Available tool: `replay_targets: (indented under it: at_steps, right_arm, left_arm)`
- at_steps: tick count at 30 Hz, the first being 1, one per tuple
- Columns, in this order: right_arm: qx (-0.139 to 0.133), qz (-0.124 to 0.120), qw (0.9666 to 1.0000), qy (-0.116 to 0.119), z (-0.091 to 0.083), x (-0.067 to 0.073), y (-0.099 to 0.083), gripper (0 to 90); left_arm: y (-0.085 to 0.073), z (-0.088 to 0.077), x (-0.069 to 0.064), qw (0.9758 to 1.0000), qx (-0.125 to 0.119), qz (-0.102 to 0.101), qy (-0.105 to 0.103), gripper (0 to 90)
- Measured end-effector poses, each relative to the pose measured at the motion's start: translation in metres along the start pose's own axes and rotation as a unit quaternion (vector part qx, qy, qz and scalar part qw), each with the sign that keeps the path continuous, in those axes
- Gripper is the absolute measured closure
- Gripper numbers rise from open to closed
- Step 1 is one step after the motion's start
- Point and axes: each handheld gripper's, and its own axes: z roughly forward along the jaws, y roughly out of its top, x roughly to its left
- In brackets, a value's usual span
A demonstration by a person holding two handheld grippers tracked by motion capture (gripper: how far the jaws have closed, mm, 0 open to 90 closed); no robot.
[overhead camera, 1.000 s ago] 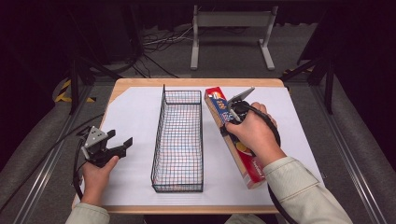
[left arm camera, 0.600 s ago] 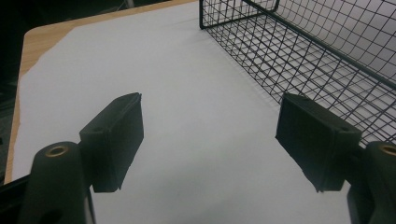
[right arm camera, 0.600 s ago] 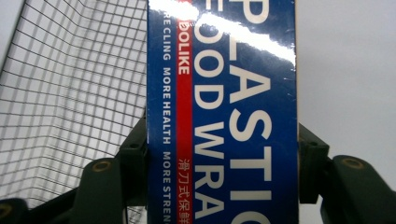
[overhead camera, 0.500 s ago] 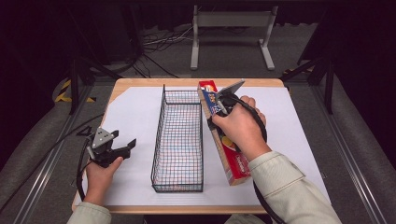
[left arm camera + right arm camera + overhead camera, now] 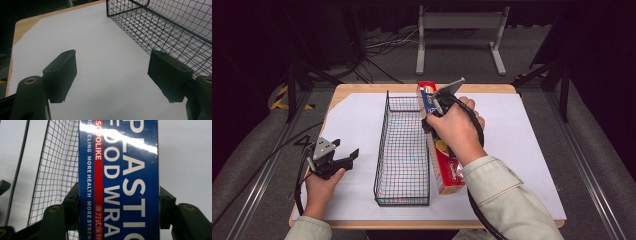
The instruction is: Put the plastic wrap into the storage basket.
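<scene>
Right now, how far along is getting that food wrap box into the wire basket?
Done: the right claw has its jaws clamped on both sides of the plastic food wrap box, at the basket's right edge. In hand: carrying it to the wire basket; whether it's clear of the table I can't tell. Left: setting it inside, since nothing lies in the basket yet. The left claw waits open over the white sheet.

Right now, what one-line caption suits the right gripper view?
Right gripper clamps a long blue-and-red plastic food wrap box beside a black wire mesh basket.
</scene>
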Motion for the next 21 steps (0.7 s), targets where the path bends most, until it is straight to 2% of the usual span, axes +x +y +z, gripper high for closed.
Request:
replay_targets:
  at_steps: [8,12,15,21]
  right_arm:
    - [-0.004,0.002,1.0,-0.007,0.007,0.015,0.004,40.1]
    - [-0.007,0.01,0.9999,-0.006,0.011,0.021,0.005,40.1]
    - [-0.009,0.024,0.9997,-0.003,0.014,0.027,0.006,40.1]
    - [-0.007,0.025,0.9996,-0.009,0.018,0.038,0.004,40.0]
  left_arm:
    - [0.0,-0.001,0.0,1.0,-0.002,0.0,0.004,23.5]
    - [0.0,-0.003,-0.001,1.0,-0.003,0.001,0.005,23.6]
    - [-0.001,-0.006,-0.002,0.9999,-0.008,-0.002,0.006,23.8]
    - [-0.002,-0.011,-0.002,0.9999,-0.011,-0.003,0.012,23.8]
